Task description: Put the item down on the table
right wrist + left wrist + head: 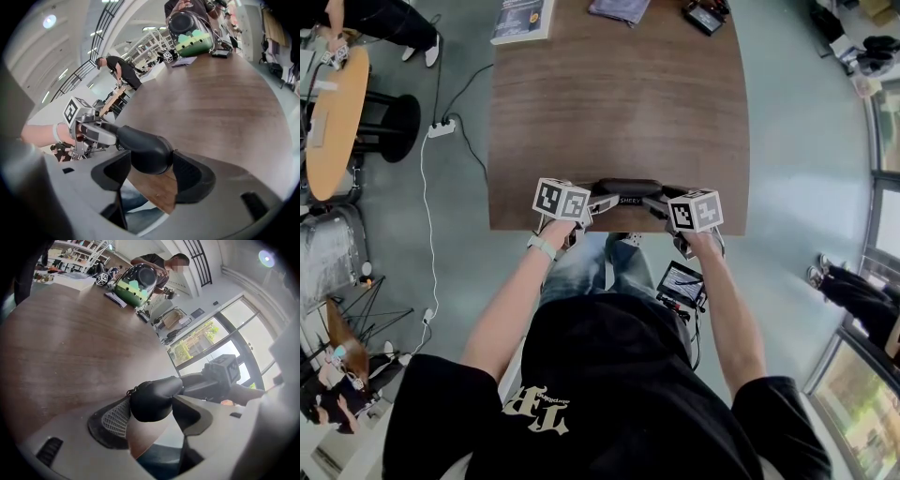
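A long black zippered case (626, 190) is held level between both grippers over the near edge of the brown wooden table (619, 103). My left gripper (600, 201) is shut on its left end (152, 399). My right gripper (656, 202) is shut on its right end (146, 151). In the left gripper view the jaws (150, 416) pinch the rounded end, and the right gripper's marker cube (226, 371) shows beyond it. From the right gripper (150, 171), the left gripper (89, 131) shows at the case's far end. Whether the case touches the wood I cannot tell.
At the table's far edge lie a book (523, 19), papers (619, 9) and a black device (705, 17). A green and black pack (136, 284) stands there too. A power strip (442, 128) lies on the floor beside a round orange table (333, 122).
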`<move>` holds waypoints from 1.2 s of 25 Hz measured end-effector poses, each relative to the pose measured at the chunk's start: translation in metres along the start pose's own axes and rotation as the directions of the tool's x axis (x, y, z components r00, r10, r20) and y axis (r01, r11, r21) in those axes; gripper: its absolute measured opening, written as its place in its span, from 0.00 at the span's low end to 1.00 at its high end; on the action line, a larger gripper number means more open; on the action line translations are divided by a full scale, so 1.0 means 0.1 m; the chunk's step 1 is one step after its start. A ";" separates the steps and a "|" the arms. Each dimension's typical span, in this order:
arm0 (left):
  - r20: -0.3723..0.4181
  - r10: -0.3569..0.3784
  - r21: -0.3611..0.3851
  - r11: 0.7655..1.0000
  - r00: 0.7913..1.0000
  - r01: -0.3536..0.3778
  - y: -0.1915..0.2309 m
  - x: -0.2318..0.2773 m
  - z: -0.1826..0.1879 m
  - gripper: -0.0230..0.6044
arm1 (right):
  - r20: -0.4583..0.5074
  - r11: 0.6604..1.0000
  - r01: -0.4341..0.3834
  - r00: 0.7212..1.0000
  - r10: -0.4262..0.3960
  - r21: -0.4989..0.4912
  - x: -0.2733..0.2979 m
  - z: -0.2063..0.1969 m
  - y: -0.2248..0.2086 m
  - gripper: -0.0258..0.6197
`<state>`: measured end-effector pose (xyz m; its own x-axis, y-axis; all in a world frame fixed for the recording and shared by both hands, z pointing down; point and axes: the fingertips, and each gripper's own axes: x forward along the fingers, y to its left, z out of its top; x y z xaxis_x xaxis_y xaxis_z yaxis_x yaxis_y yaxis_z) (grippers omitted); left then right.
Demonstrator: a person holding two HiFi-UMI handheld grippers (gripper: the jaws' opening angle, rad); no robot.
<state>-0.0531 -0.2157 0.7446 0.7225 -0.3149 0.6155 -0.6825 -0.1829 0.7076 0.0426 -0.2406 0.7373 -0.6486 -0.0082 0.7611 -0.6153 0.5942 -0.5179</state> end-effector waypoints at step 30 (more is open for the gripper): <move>-0.044 -0.101 -0.263 0.961 0.994 0.086 0.33 0.32 0.12 0.46 | -0.063 0.959 -0.091 0.992 0.112 0.267 0.29 0.03 -0.38 0.46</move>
<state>-0.0543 -0.2432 0.7833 0.7917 -0.2537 0.5557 -0.5649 0.0423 0.8241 0.0455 -0.2652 0.7781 -0.6840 0.1090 0.7213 -0.6506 0.3560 -0.6708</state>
